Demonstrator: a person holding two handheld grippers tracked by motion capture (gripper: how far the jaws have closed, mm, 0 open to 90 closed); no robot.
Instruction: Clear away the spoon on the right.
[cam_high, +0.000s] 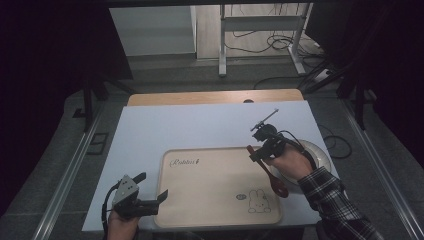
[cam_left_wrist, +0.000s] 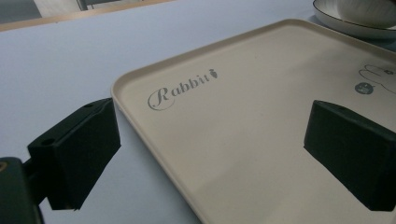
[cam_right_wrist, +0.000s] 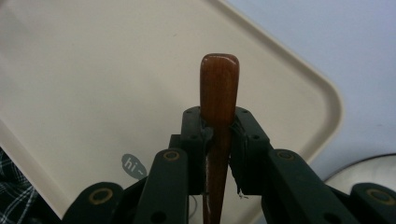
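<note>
The right gripper (cam_high: 256, 150) is clamping a wooden spoon (cam_high: 272, 175) above the tray's (cam_high: 210, 210) right edge, handle running along its jaws, while the left gripper (cam_high: 150, 192) is waiting wide open by the tray's left rim.

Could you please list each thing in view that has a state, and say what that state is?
Left gripper: open, fingers apart astride the tray's near-left rim, holding nothing.
Right gripper: shut on the wooden spoon's handle.
Wooden spoon: held over the tray's right side, bowl end toward the person.
Tray: flat on the table, nothing lying on it.
Plate: on the table, right of the tray.
</note>
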